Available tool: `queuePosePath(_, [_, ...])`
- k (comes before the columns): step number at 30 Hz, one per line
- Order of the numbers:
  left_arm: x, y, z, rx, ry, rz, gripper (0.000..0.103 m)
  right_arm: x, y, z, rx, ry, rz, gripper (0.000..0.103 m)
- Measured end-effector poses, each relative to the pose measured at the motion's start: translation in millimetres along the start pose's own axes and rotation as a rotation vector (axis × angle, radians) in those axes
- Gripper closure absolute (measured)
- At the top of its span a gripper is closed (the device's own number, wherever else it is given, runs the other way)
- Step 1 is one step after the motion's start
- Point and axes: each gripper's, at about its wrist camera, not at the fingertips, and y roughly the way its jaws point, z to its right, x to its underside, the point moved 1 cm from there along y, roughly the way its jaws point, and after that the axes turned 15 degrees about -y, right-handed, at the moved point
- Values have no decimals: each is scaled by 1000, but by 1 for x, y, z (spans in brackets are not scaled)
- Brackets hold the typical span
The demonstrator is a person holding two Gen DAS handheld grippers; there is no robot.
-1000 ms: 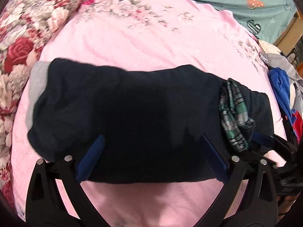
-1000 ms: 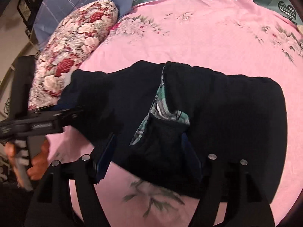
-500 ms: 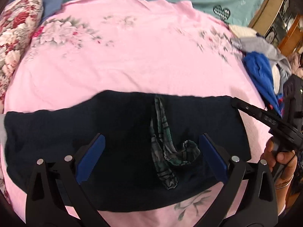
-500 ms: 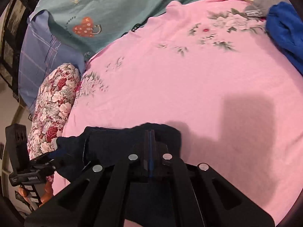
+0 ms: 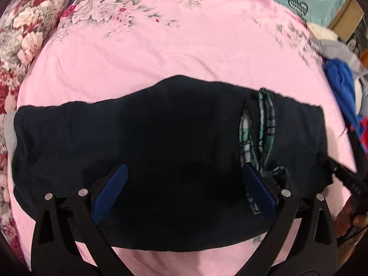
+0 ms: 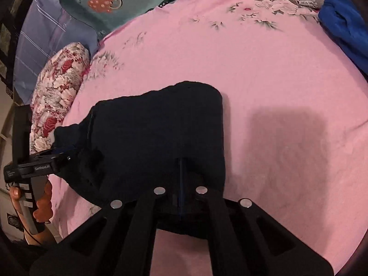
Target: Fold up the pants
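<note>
Black fingers of the right gripper (image 6: 180,184) are pressed together on the near edge of the dark pants (image 5: 161,142), which lie folded across the near part of the pink floral sheet (image 5: 184,46) — a plaid lining (image 5: 260,126) shows at a seam. The left gripper (image 5: 181,191) hovers over the same cloth with its blue pads (image 5: 110,191) spread wide, nothing pinched between them. Farther off, a floral pillow (image 6: 57,96) sits at the sheet's left edge and blue clothing (image 6: 345,30) at its far right corner.
</note>
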Motion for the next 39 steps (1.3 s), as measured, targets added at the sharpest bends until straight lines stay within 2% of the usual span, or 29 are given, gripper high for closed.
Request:
queuePosePath(3, [-2, -19, 5, 77, -21, 37, 2, 2, -12, 1, -34, 36, 30, 99])
queuePosePath(5, [1, -29, 23, 124, 31, 67, 2, -2, -19, -9, -39, 14, 44, 99])
queuePosePath(7, [6, -29, 44, 163, 89, 50, 2, -5, -20, -17, -61, 8, 51, 99])
queuePosePath(9, [12, -22, 59, 183, 125, 10, 2, -7, -19, -20, -46, 9, 52, 99])
queuePosePath(13, [24, 8, 66, 109, 162, -76, 2, -7, -20, -15, -45, 43, 57, 93])
queuePosePath(16, [22, 22, 42, 96, 78, -115, 2, -3, -22, -5, -22, 62, 47, 91])
queuePosePath(18, [22, 18, 34, 116, 68, -102, 2, 0, -19, 5, 11, 85, 22, 91])
queuePosePath(20, [24, 15, 30, 106, 64, -98, 2, 0, -17, 11, -7, 105, 21, 91])
queuePosePath(22, [27, 14, 29, 103, 64, -92, 2, -4, -22, 8, 7, 88, 46, 91])
queuePosePath(25, [32, 15, 31, 82, 88, -72, 2, -18, -31, 8, 11, 88, 130, 91])
queuePosePath(29, [34, 16, 33, 70, 108, -50, 2, -42, -18, 14, -22, 105, 158, 91])
queuePosePath(31, [34, 17, 32, 63, 116, -43, 2, -48, -3, 26, 40, 133, 130, 92])
queuePosePath(32, [34, 16, 32, 58, 126, -37, 2, -49, 5, 36, 95, 165, 112, 88])
queuePosePath(34, [35, 15, 31, 56, 141, -34, 2, -46, 5, 42, 85, 213, 123, 79])
queuePosePath(39, [28, 7, 20, 115, 83, -75, 2, -26, -23, 24, 93, 161, 142, 76])
